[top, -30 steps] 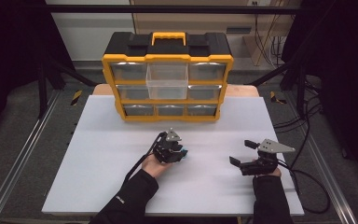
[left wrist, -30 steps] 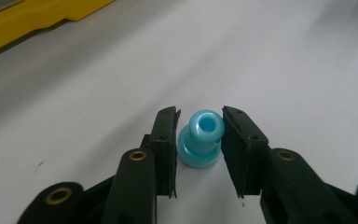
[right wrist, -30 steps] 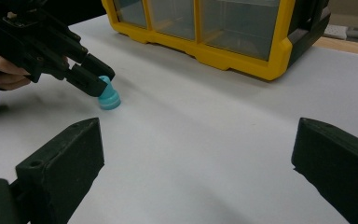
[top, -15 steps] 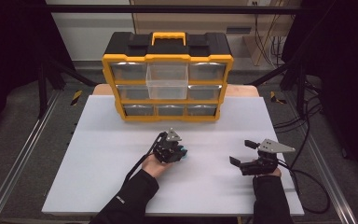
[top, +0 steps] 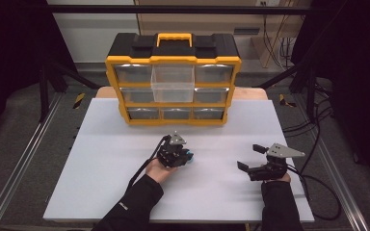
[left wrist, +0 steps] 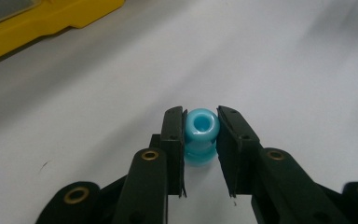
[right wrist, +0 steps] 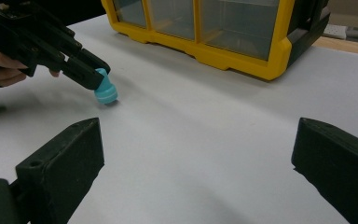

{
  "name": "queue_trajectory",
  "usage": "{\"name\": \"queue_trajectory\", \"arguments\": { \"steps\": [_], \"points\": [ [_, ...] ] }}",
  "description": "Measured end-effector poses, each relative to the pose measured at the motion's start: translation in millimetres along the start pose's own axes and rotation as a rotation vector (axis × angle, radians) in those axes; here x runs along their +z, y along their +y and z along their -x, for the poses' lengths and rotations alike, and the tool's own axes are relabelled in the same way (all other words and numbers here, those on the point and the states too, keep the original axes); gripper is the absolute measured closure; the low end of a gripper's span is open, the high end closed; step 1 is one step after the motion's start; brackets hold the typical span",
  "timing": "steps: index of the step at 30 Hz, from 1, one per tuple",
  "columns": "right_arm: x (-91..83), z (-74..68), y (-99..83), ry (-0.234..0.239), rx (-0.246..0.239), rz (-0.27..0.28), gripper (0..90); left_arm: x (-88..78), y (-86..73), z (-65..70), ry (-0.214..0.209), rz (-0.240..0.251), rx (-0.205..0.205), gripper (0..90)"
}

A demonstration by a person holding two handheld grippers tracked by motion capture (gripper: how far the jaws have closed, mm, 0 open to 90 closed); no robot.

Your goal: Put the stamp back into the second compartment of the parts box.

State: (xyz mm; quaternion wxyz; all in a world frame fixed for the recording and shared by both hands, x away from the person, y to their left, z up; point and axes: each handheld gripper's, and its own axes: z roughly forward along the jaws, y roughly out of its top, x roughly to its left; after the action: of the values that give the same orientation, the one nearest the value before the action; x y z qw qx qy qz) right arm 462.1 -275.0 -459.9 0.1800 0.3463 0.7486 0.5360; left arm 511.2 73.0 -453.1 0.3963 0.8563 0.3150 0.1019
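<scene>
Left gripper (left wrist: 200,140) pinches small glossy turquoise plastic spool (left wrist: 200,133), resting mid-board, nearer front edge. Lift straight, keep squeeze even; right gripper (right wrist: 196,168) spread, idle.

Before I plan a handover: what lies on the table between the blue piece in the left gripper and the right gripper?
Nothing: bare white table separates the blue piece from the right gripper, in the high view.
</scene>
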Motion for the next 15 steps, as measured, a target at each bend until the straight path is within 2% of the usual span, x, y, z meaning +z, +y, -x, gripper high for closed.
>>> {"name": "queue_trajectory", "arguments": {
  "steps": [15],
  "points": [
    [1.4,0.3,-0.7,-0.001,-0.003,-0.010,2.7,-22.6,4.3,2.4,-0.014,0.040,0.007,72.4]
  ]
}}
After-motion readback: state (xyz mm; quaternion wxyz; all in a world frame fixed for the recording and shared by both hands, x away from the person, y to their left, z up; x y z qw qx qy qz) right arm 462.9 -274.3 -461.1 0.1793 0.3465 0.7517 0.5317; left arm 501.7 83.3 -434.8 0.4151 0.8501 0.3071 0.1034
